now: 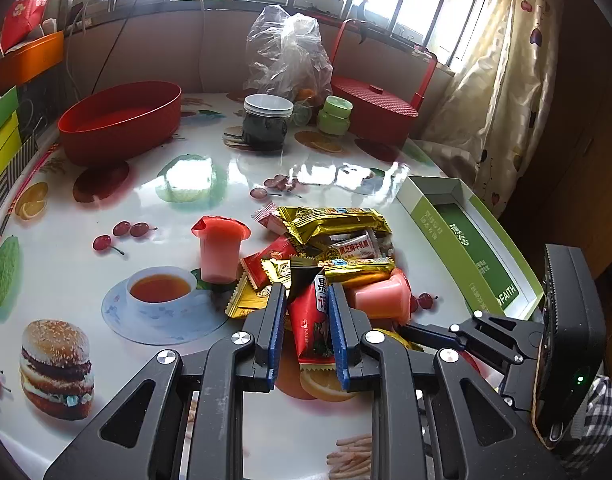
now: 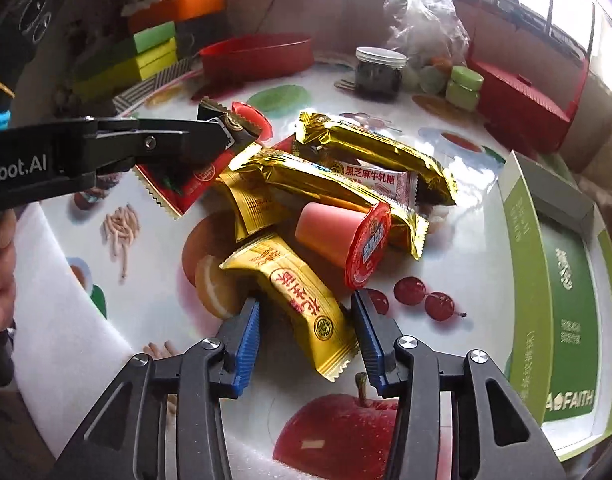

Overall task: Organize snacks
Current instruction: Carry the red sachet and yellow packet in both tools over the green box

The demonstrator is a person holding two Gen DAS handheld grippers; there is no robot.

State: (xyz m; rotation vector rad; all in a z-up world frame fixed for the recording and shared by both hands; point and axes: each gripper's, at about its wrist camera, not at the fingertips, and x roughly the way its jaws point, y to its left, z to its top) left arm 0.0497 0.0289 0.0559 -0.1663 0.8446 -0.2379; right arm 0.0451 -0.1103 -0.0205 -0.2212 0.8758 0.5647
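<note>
A heap of wrapped snacks (image 1: 337, 240) lies on the printed table. My left gripper (image 1: 307, 292) is shut on a red packet with a black end (image 1: 311, 328), which stands up between its blue pads; in the right wrist view the same gripper (image 2: 226, 136) holds that red packet (image 2: 186, 188) at upper left. My right gripper (image 2: 306, 304) is open around a gold packet (image 2: 298, 288), and its pads sit just clear of the packet's sides. A pink jelly cup (image 2: 337, 236) lies on its side beside it. Another jelly cup (image 1: 220, 248) stands upright.
An open green and white box (image 2: 565, 280) lies at the right table edge. At the back stand a red tub (image 1: 118, 120), a dark jar (image 1: 266, 120), a small green jar (image 1: 335, 114), a clear plastic bag (image 1: 286, 48) and a lidded red basket (image 1: 373, 108). Stacked coloured boxes (image 2: 146, 52) line the left.
</note>
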